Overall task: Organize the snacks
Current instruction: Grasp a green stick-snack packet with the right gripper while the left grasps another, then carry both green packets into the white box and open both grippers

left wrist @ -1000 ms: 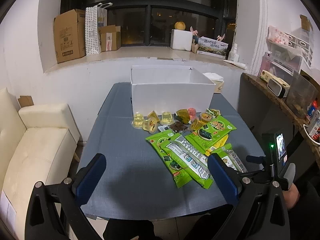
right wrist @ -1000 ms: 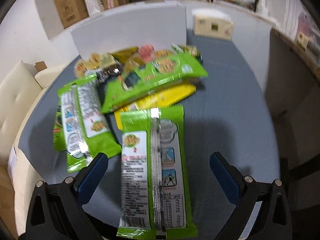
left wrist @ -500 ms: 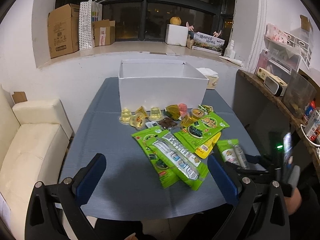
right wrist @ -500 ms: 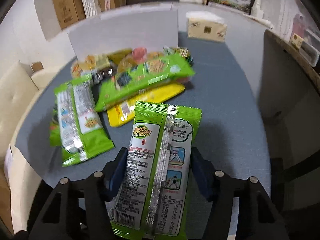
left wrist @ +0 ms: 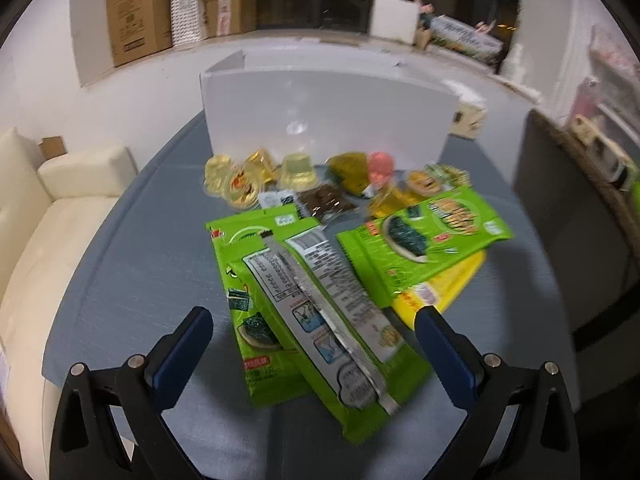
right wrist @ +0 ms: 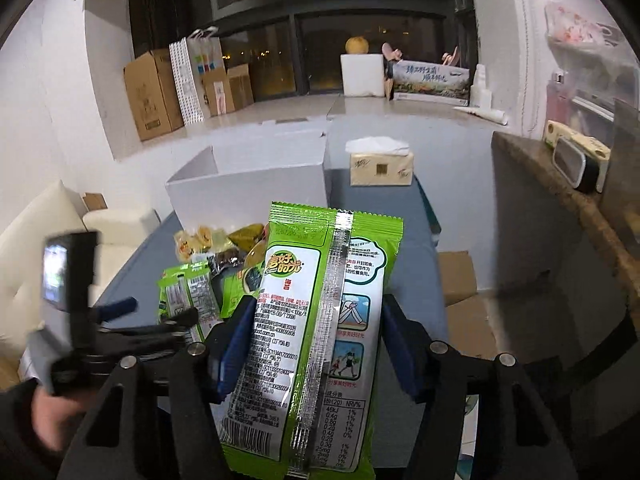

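— So, how many snack bags are out?

— Five that I can count. One green packet (right wrist: 316, 332) is clamped between the blue pads of the right gripper (right wrist: 316, 344), lifted off the blue-grey table (left wrist: 132, 280), back side facing the camera. Three more green packets lie on the table: a stacked pair (left wrist: 316, 312) and a third, face-up one (left wrist: 428, 236) resting on a single yellow packet (left wrist: 444, 292).

— And the little things?

— A cluster of small wrapped sweets and jelly cups (left wrist: 244, 184) just in front of the one white box (left wrist: 328, 112); they are too blurred to count surely, though one is pink (left wrist: 380, 166).

— Any writing?

— The held packet's back carries Chinese characters, a barcode, a nutrition table headed "NRV%", and small drawings of people. A brand I cannot make out.

— The left gripper?

— The left gripper (left wrist: 312, 344) points down over the stacked pair, jaws wide apart, pads touching nothing. From the right wrist view it shows at the left, a hand (right wrist: 52, 416) around its handle.

— Anything else on the table?

— One tissue box (right wrist: 380, 164), beside the white box.
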Demonstrator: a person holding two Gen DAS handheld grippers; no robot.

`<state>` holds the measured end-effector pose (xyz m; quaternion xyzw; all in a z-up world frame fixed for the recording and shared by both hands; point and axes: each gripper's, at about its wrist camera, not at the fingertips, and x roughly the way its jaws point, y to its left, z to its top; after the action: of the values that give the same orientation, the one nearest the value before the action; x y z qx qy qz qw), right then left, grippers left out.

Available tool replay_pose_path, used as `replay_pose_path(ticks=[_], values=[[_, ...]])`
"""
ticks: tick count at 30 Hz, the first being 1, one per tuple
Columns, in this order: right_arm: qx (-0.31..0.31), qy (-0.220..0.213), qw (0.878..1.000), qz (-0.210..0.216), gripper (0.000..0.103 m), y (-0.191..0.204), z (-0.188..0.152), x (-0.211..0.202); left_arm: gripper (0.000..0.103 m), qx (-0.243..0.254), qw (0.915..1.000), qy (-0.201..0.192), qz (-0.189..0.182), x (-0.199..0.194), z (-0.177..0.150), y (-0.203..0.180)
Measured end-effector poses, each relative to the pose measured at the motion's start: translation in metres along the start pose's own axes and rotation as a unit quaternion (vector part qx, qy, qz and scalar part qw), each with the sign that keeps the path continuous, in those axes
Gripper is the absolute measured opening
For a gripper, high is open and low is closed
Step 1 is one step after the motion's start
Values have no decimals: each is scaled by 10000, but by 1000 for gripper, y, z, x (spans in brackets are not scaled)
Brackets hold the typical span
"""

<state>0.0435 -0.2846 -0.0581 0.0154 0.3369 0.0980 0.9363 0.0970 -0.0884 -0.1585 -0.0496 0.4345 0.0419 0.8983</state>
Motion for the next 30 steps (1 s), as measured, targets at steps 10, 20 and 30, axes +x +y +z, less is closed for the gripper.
replay_pose_path(ticks=[10, 20, 30], values=[[123, 46, 9999, 69, 66, -16, -6, 3, 70, 230, 9977, 147, 624, 37, -6, -20], [101, 27, 9997, 212, 66, -12, -6, 5, 18, 82, 9999, 61, -96, 17, -1, -6], [-51, -39, 9988, 476, 66, 15, 7, 18, 17, 209, 9959, -377, -800, -41, 21, 22]])
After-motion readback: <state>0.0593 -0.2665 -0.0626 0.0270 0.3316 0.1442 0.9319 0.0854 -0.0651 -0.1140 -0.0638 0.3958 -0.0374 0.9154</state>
